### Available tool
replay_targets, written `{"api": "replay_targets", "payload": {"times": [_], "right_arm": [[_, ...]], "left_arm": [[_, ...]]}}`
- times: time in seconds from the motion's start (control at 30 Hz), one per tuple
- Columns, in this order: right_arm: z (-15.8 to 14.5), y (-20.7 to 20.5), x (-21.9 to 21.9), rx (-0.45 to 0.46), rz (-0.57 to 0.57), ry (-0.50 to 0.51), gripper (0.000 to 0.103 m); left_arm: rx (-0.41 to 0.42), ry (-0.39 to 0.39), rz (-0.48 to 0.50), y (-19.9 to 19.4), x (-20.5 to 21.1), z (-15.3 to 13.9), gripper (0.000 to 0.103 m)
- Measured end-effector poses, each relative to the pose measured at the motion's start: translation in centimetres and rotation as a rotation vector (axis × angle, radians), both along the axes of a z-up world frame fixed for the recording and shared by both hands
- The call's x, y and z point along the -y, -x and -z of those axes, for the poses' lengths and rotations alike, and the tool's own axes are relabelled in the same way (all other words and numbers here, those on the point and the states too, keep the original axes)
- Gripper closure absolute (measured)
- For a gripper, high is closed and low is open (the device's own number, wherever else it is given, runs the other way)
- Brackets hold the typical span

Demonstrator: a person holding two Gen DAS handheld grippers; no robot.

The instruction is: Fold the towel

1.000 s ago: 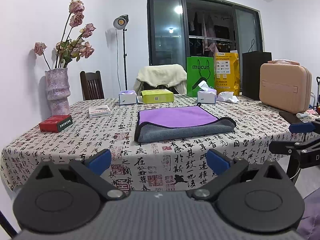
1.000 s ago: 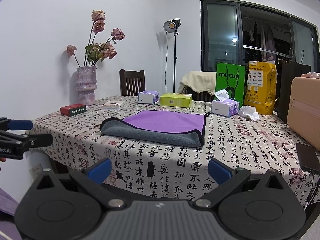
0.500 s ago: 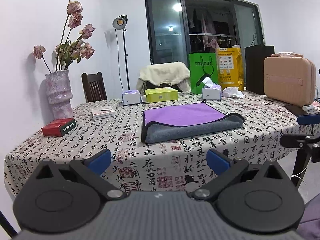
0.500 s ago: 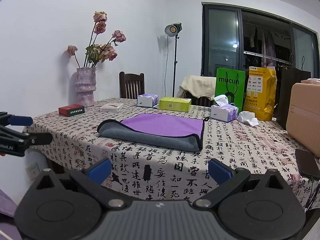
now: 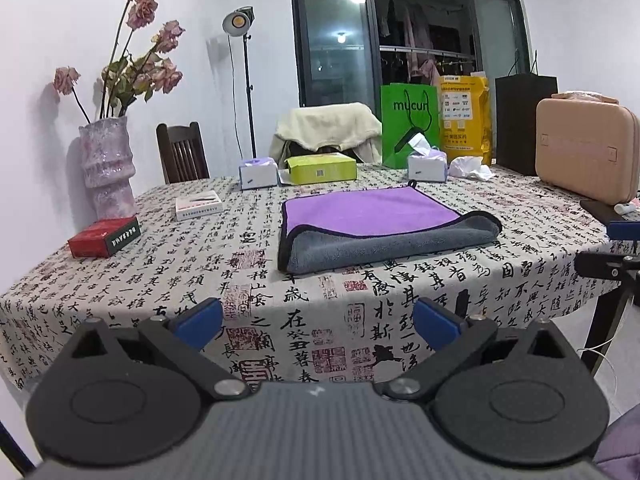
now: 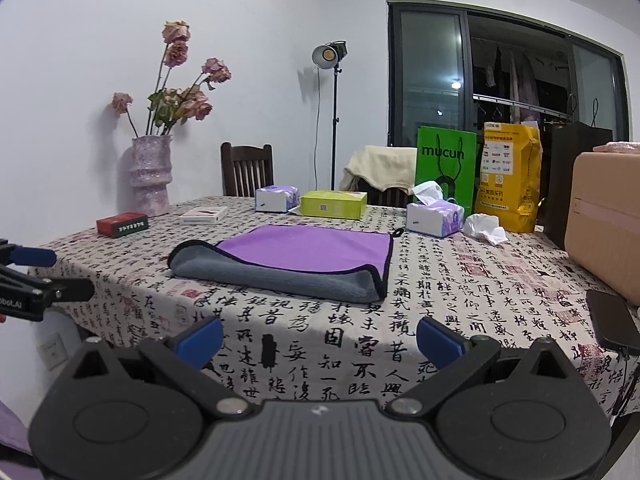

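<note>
A purple and grey towel point(image 5: 372, 228) lies folded in the middle of the table, grey underside rolled over at the near edge; it also shows in the right wrist view point(image 6: 296, 262). My left gripper point(image 5: 316, 320) is open and empty, held off the table's near edge, well short of the towel. My right gripper point(image 6: 320, 338) is open and empty, also off the near edge. Each gripper shows in the other's view: the right gripper point(image 5: 612, 248) at the right edge, the left gripper point(image 6: 36, 276) at the left edge.
On the patterned tablecloth point(image 5: 168, 272) stand a vase of dried roses point(image 5: 106, 164), a red box point(image 5: 105, 236), a white box point(image 5: 199, 206), tissue boxes point(image 5: 258, 172), a green box point(image 5: 322, 167), bags point(image 5: 408, 124) and a pink case point(image 5: 584, 160). A phone point(image 6: 614, 322) lies near the right edge.
Both grippers have drawn back and dropped a little, so the table looks lower and flatter. The towel has not moved. Both grippers stay open.
</note>
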State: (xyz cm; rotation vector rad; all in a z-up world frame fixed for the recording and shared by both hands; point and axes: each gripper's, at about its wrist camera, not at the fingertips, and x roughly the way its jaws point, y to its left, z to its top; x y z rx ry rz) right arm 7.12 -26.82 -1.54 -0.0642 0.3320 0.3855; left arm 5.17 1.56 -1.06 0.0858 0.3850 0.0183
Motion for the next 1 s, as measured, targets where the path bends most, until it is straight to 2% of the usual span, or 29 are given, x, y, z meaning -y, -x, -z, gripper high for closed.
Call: {"api": "replay_targets", "payload": {"times": [0.67, 0.83, 1.0], "right_arm": [[0.9, -5.2, 0.6, -0.028, 0.05, 0.006, 0.0], [1.0, -7.6, 1.6, -0.054, 0.021, -0.061, 0.0], [1.4, -9.4, 1.3, -0.042, 0.016, -0.035, 0.0]], "left_arm": [[-0.047, -0.002, 0.012, -5.9, -0.5, 0.4, 0.0], [-0.05, -0.007, 0.01, -8.0, -0.9, 0.3, 0.0], [-0.057, -0.009, 0.03, -10.0, -1.0, 0.8, 0.0]]}}
